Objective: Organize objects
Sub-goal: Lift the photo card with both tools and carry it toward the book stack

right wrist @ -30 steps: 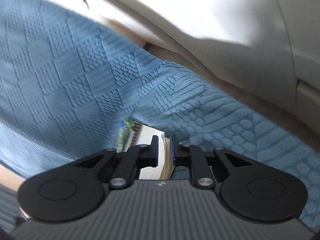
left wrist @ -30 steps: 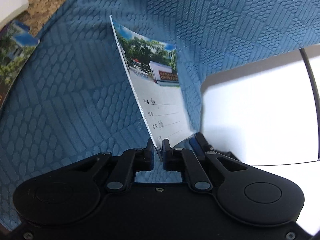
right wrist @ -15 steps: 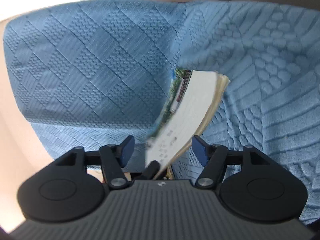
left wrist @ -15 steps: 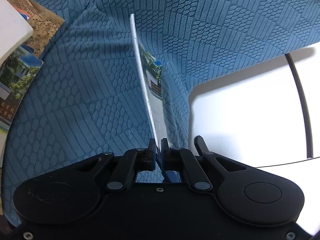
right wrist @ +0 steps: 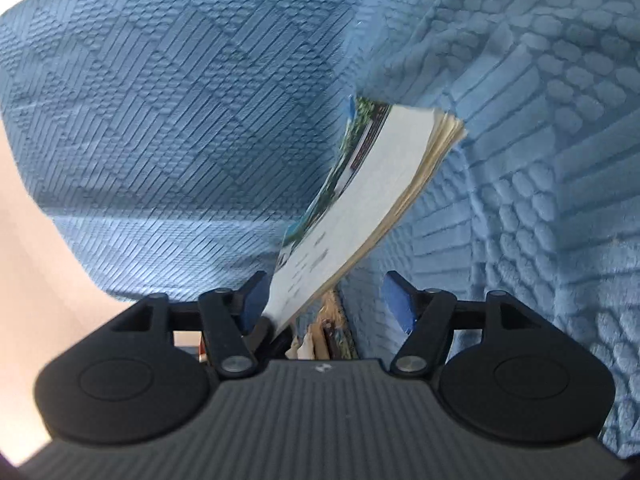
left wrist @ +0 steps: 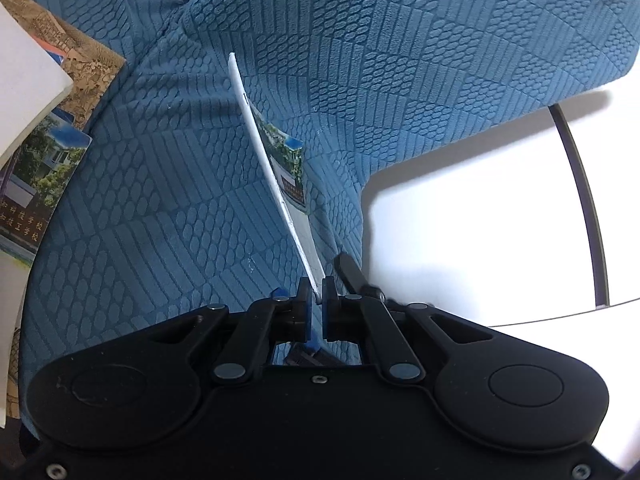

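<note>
Left wrist view: the left tool [left wrist: 318, 300] pinches the booklet [left wrist: 276, 168] by its near edge, over the blue blanket [left wrist: 400, 60] — the right tool [right wrist: 326, 300] has just been opening and stands spread around the booklet, unpressed.

booklet [left wrist: 276, 184] | photo cover, thin | edge-up, tilted | over blue cloth [left wrist: 400, 60]

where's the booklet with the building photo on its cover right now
The booklet is up off the blue cloth, clamped edge-on by the left gripper. In the right wrist view it stands between the open right gripper's jaws.
</note>
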Action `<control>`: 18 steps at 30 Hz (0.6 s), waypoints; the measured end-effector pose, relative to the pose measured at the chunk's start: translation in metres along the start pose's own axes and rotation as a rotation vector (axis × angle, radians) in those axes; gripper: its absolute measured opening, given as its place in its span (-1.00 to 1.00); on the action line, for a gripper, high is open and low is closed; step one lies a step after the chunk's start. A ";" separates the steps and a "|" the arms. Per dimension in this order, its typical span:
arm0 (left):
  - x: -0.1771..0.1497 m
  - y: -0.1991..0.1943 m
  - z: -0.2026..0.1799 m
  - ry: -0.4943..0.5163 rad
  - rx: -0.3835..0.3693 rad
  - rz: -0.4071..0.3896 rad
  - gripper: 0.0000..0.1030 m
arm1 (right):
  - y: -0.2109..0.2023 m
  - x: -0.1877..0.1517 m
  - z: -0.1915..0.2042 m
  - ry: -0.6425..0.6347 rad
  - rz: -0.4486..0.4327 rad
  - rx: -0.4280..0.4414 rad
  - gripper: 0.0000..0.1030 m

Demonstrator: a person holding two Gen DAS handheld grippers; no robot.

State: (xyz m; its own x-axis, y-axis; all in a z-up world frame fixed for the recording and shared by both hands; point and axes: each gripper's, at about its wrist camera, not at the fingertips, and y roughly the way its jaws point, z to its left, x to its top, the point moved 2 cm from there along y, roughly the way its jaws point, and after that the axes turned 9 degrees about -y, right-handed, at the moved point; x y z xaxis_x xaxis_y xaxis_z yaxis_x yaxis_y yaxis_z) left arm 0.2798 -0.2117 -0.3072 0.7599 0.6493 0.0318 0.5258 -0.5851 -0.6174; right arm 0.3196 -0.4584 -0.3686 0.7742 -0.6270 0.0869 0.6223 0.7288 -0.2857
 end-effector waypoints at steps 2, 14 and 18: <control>-0.001 -0.004 0.001 0.006 0.004 0.008 -0.93 | -0.005 0.006 -0.002 -0.013 -0.050 -0.049 0.27; -0.002 -0.028 0.017 0.006 0.031 0.025 -0.92 | -0.012 0.011 0.009 -0.159 -0.043 -0.174 -0.81; 0.000 -0.039 0.023 0.010 0.033 0.030 -0.92 | -0.023 0.006 0.020 -0.203 -0.051 -0.172 -0.83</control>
State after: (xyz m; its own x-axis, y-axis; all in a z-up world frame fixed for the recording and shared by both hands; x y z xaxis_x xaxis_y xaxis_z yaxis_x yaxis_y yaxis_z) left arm 0.2507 -0.1779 -0.3015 0.7791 0.6266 0.0210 0.4902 -0.5879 -0.6435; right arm 0.3120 -0.4736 -0.3419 0.7608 -0.5805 0.2902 0.6454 0.6295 -0.4327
